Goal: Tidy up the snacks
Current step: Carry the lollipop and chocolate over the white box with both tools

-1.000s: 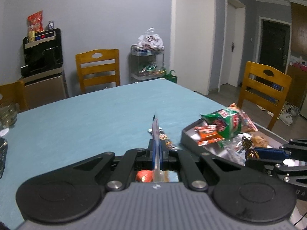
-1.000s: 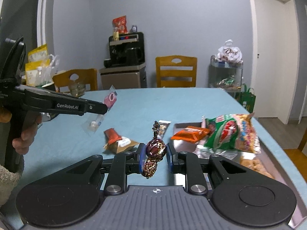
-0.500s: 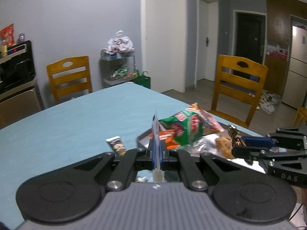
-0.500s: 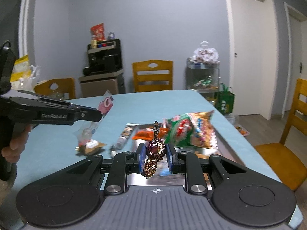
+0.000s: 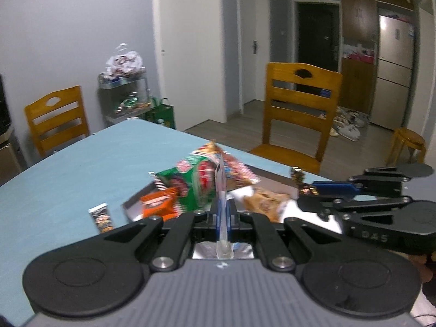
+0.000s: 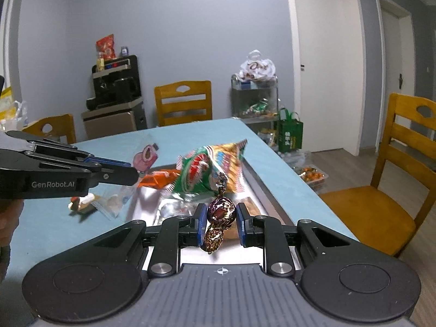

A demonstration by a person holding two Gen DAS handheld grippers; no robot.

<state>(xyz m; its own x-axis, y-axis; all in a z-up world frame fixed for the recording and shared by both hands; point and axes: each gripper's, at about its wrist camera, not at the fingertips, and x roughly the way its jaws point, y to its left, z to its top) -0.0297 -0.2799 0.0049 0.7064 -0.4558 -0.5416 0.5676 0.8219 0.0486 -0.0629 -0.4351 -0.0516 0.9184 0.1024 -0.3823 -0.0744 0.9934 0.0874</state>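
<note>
My left gripper (image 5: pixel 223 212) is shut on a thin clear snack packet (image 5: pixel 221 190) held edge-on; in the right wrist view the packet (image 6: pixel 145 158) shows a pink print and hangs from the left gripper (image 6: pixel 133 173) over the tray's left side. My right gripper (image 6: pixel 219 219) is shut on a dark red foil-wrapped candy (image 6: pixel 220 209), held above the metal tray (image 6: pixel 261 190). The right gripper also shows in the left wrist view (image 5: pixel 305 190). The tray holds a green-red snack bag (image 5: pixel 201 179), an orange packet (image 5: pixel 159 204) and a biscuit pack (image 5: pixel 263 201).
A small black snack bar (image 5: pixel 102 218) lies on the blue table (image 5: pixel 81 169) left of the tray. A red-wrapped snack (image 6: pixel 81 201) lies on the table too. Wooden chairs (image 5: pixel 299 114) stand round the table. The table edge runs close to the tray's right side.
Both grippers have swung right and come over the tray, each still holding its snack. The tray now fills the middle of both views.
</note>
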